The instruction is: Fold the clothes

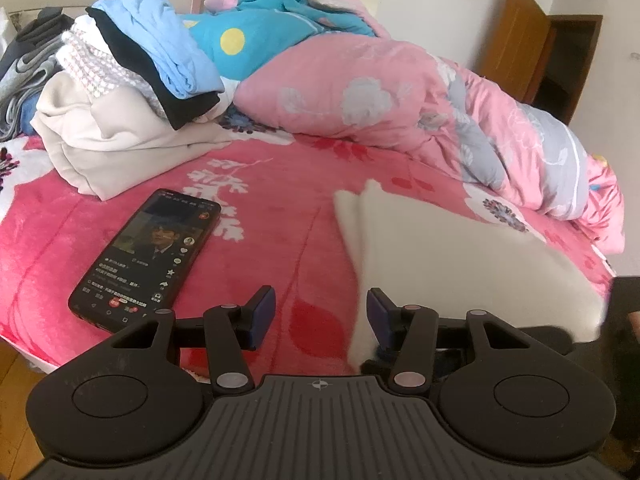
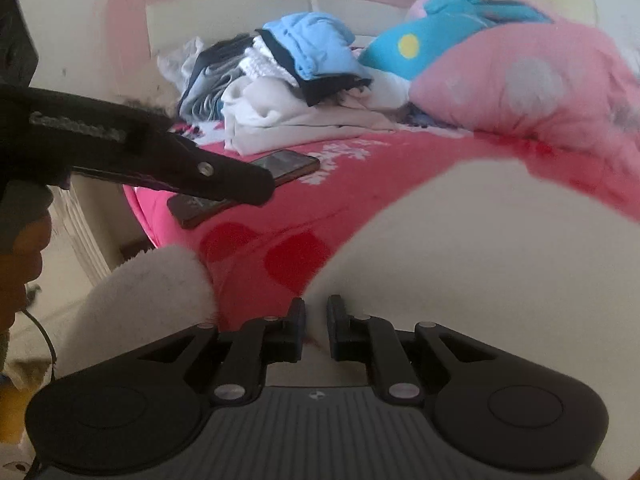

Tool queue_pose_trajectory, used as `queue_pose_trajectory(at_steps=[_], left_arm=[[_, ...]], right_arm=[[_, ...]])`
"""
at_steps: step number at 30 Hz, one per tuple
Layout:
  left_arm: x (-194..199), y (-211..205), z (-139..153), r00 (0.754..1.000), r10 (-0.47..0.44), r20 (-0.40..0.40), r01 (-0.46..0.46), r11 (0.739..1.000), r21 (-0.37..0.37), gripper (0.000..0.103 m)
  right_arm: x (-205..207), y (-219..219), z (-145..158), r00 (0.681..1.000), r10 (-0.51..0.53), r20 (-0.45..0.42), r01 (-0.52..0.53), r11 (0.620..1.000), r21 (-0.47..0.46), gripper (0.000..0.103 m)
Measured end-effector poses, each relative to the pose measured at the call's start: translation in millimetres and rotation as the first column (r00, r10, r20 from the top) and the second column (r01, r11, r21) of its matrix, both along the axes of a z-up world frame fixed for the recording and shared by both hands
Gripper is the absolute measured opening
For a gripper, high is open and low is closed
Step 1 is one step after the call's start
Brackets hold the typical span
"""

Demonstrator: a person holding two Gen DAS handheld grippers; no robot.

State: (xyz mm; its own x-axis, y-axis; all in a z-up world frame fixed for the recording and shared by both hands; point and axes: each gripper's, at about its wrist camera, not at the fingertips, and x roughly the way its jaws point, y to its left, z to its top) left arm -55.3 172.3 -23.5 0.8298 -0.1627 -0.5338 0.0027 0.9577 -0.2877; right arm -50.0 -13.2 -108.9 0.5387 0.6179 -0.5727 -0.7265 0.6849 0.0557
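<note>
The right gripper (image 2: 316, 328) has its jaws nearly together on a fold of the white garment (image 2: 460, 260), lifted over the red blanket (image 1: 280, 220). The left gripper (image 1: 322, 316) stands apart, holding nothing, the garment's edge brushing its right finger. Beyond lie a phone (image 1: 146, 258) and a pile of clothes (image 1: 128, 92) by the pink quilt (image 1: 380, 92).

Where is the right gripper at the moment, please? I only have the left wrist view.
Observer: The right gripper is against the white cloth, its jaws almost together. I cannot tell whether it grips.
Operator: How does my left gripper look from there?
Observer: The left gripper crosses in front of the phone.
Operator: Is anything else nearby?
Observer: A fluffy white fold sits left of the right gripper.
</note>
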Motion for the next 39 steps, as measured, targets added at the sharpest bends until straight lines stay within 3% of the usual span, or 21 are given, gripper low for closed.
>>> queue_pose_trajectory(at_steps=[4, 8, 12, 16, 19, 22, 26, 28, 31, 35, 39], left_arm=[[1.7, -3.2, 1.5, 1.0, 0.001, -0.003, -0.001, 1.0, 0.005, 0.05], [4.4, -7.7, 5.8, 1.0, 0.0, -0.006, 0.0, 1.0, 0.015, 0.05], [12.9, -17.3, 10.6, 1.0, -0.02, 0.007, 0.02, 1.0, 0.011, 0.051], [27.3, -40.5, 10.6, 0.996, -0.091, 0.009, 0.091, 0.996, 0.008, 0.053], [41.2, -66.1, 7.6, 0.986, -0.168, -0.003, 0.168, 0.985, 0.026, 0.056], [53.1, -93.9, 0.0, 0.972, -0.233, -0.024, 0.234, 0.971, 0.056, 0.059], [62.6, -123.1, -13.6, 0.959, -0.279, -0.049, 0.283, 0.951, 0.122, 0.069], [63.0, -132.4, -20.2, 0.961, -0.274, -0.047, 0.278, 0.945, 0.171, 0.076], [59.9, -143.0, -23.8, 0.961, -0.275, -0.044, 0.278, 0.935, 0.22, 0.09], [59.9, -151.2, -17.5, 0.959, -0.276, -0.064, 0.283, 0.928, 0.242, 0.094], [61.3, -149.5, -4.7, 0.961, -0.274, -0.032, 0.274, 0.938, 0.213, 0.097]], right_arm=[[-10.4, -7.0, 14.8, 1.0, 0.006, 0.023, -0.008, 0.998, 0.067, 0.013], [-7.9, -1.6, -12.0, 1.0, 0.025, 0.017, -0.026, 0.998, 0.049, 0.013], [-11.5, -26.9, 12.9, 0.999, 0.018, -0.037, -0.011, 0.982, 0.186, 0.014], [-19.0, -78.5, 32.7, 0.99, -0.139, 0.004, 0.134, 0.967, 0.218, 0.014], [-17.8, -130.7, 38.6, 0.939, -0.343, -0.007, 0.338, 0.92, 0.198, 0.014], [-16.9, -173.0, 43.4, 0.851, -0.525, 0.023, 0.517, 0.845, 0.14, 0.014], [-10.0, -200.5, 35.1, 0.775, -0.632, 0.025, 0.629, 0.774, 0.068, 0.015], [-8.4, -204.9, 27.4, 0.766, -0.643, 0.023, 0.641, 0.766, 0.051, 0.024], [-10.4, -196.2, 20.2, 0.771, -0.634, 0.061, 0.634, 0.773, 0.02, 0.027], [-11.6, -198.7, 28.6, 0.765, -0.641, 0.057, 0.642, 0.766, -0.006, 0.028], [-9.6, -210.6, 48.9, 0.732, -0.681, 0.026, 0.679, 0.732, 0.061, 0.037]])
